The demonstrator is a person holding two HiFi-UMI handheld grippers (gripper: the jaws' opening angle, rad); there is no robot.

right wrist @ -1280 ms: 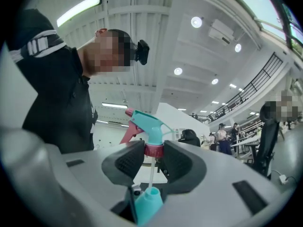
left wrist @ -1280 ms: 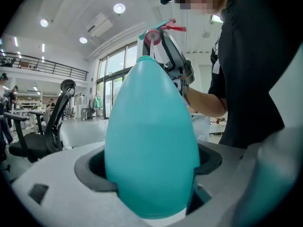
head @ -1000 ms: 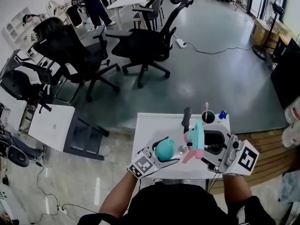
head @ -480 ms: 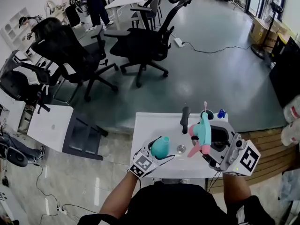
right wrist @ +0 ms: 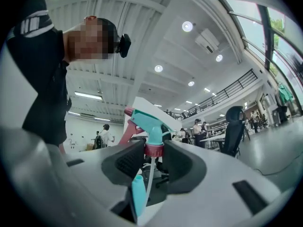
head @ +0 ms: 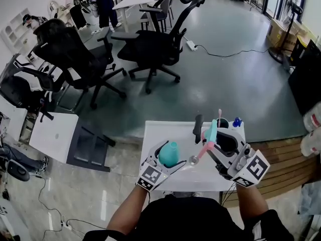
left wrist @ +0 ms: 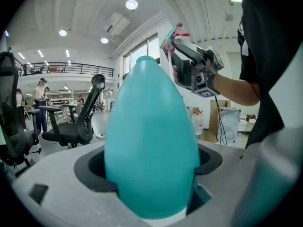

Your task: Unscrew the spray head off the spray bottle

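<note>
Two grippers: both loaded, both held over the white table.
Left gripper: jaws clamped on the teal bottle, with the pads pressing its wide lower body (clearest in the left gripper view: gripper, bottle).
Bottle: egg-shaped, narrow neck end pointing away from the jaws, no head on it.
Right gripper: jaws closed on the spray head, with the pads pinching its red collar (right gripper view: gripper, head).
Spray head: teal body, pink trigger, white dip tube hanging down between the jaws. Fully off the bottle.
Gap: head and bottle are near each other, not touching. In the head view the head sits right of the bottle and slightly higher.
Table clutter: black cup with a pink stick in it, small blue item, black cylinder, small round metal piece (can't tell what it is).
Background: black office chairs on a grey floor.
</note>
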